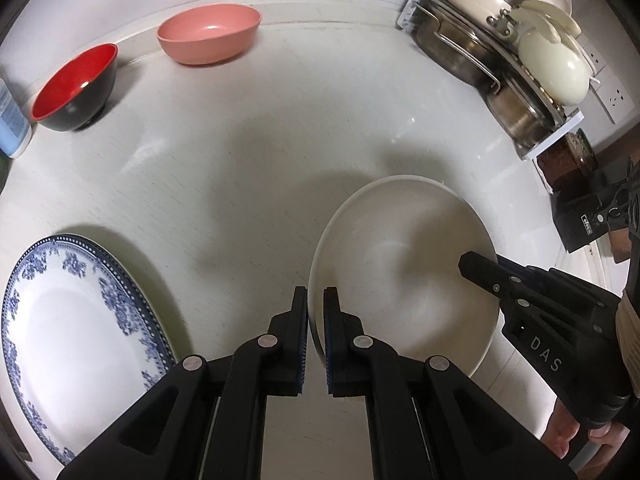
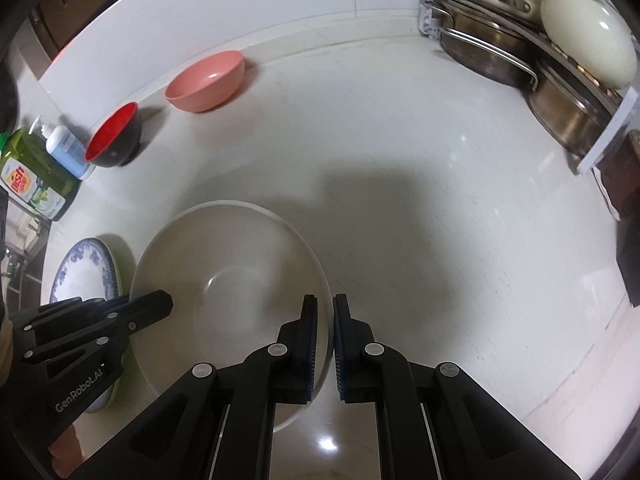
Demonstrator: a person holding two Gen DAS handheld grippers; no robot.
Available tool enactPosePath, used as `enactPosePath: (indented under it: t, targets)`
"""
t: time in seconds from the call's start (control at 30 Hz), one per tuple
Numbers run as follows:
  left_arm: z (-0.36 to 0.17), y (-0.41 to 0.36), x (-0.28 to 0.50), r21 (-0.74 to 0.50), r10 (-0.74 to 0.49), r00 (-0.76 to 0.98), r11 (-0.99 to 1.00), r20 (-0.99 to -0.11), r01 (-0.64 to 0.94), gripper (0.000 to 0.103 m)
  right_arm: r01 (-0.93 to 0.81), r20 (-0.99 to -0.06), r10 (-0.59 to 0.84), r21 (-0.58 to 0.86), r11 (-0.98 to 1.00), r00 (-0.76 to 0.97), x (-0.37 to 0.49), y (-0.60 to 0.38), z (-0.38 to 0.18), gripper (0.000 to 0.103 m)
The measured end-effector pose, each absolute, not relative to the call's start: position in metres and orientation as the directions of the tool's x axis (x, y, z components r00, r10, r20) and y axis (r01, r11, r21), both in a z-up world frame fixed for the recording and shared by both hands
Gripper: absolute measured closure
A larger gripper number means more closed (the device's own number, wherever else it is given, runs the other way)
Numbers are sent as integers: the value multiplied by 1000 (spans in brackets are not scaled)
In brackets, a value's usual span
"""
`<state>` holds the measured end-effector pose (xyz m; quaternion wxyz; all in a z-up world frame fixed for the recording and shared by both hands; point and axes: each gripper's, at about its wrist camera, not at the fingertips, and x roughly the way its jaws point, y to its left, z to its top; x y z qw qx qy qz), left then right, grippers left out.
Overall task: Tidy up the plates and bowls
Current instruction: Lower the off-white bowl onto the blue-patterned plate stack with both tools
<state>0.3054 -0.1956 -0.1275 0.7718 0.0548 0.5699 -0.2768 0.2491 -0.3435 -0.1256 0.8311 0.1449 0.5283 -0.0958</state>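
Between the pads of our left gripper (image 1: 316, 312) we held the near-left rim of the large white bowl (image 1: 404, 276), while our right gripper (image 2: 326, 320) was clamped on the opposite rim, so the empty bowl was carried by both grippers over the white counter (image 1: 248, 168). Just left of the left gripper lay the blue-patterned plate (image 1: 68, 344), bare and still on its own. Farther ahead and to the left stood the red-and-black bowl (image 1: 76, 88) and beyond it the pink bowl (image 1: 208, 34), both empty and apart. Far right, the dish rack (image 1: 512, 76) held steel pans and cream lids. We judged the sorting barely begun: nothing was stacked yet, and the bowls remained to be nested.
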Motion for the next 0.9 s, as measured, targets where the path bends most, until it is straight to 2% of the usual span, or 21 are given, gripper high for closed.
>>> enactPosePath:
  t: [0.73,0.9]
  targets:
    - [-143,-202,305,-242,-350,158,851,-924,466,93,307,-924,21,149,940,381,248,-354,-147,94]
    - [-144,-203,306,-251,-356,151,849,-922,465,87,304,-928,30,152,940,372,248,-353,-150,94]
